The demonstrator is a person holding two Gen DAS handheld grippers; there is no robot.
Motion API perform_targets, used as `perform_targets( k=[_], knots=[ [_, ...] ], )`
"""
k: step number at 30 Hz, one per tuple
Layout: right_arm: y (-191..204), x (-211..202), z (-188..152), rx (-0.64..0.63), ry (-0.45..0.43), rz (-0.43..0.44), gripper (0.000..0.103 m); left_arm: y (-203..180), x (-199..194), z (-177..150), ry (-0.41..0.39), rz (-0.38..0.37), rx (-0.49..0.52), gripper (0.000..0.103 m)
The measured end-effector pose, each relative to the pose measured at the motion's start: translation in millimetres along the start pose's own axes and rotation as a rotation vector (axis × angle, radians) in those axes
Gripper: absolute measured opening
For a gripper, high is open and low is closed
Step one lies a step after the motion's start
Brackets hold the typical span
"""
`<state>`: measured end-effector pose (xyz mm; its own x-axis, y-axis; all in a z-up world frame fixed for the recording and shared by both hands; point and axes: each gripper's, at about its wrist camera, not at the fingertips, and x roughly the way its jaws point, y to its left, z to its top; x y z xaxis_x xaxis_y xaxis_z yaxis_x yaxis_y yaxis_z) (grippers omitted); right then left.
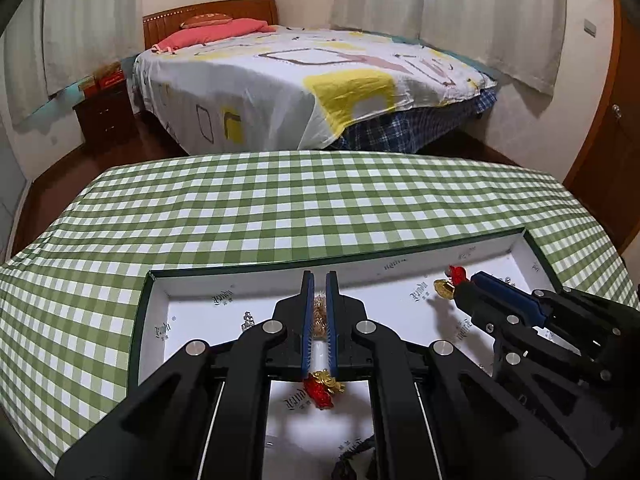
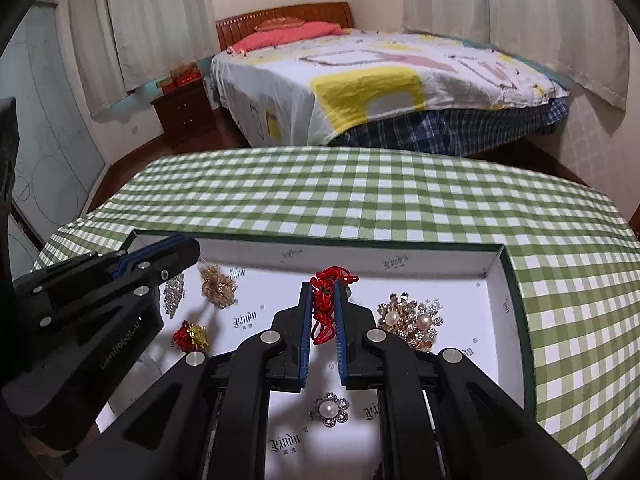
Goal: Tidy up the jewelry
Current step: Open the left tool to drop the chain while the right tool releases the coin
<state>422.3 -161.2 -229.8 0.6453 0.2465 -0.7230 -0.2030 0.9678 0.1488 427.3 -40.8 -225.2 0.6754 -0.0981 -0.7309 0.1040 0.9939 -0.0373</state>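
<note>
Nearest our left wrist camera we see the left gripper (image 1: 320,280) with its jaws drawn nearly together over a white-lined box (image 1: 148,312); whether they pinch anything we cannot tell, though a red and gold charm (image 1: 324,388) shows below them. Our right gripper (image 2: 323,285) has its jaws pressed onto a red cord (image 2: 326,308), held above the box floor. Inside the box we find a gold chain cluster (image 2: 218,286), a rhinestone piece (image 2: 174,294), a large pearl brooch (image 2: 412,320) and a small pearl flower brooch (image 2: 330,409). We see the box resting on a green checked tablecloth (image 2: 360,200), a bed (image 2: 360,88) beyond.
</note>
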Motion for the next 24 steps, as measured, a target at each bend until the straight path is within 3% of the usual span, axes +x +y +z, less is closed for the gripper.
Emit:
perform_targets(
  k=[12,14,18,23,24],
  knots=[
    [-3.4,5.3,1.4,0.015,0.02,-0.001,0.012,0.7,7.6,1.2,0.025,0.003,-0.009,0.007],
    [-4.3,6.3,1.2,0.017,0.025,0.0,0.013,0.7,8.4,1.3,0.03,0.003,-0.009,0.01],
    [-5.7,7.3,0.9,0.021,0.027,0.0,0.013,1.9,8.9,1.9,0.03,0.01,-0.016,0.029],
    [-6.5,8.2,0.7,0.025,0.03,0.0,0.013,1.5,9.1,1.4,0.034,0.013,-0.013,0.032],
    [-6.8,8.3,0.6,0.027,0.03,0.001,0.013,1.8,8.6,1.3,0.032,0.014,-0.013,0.038]
  ],
)
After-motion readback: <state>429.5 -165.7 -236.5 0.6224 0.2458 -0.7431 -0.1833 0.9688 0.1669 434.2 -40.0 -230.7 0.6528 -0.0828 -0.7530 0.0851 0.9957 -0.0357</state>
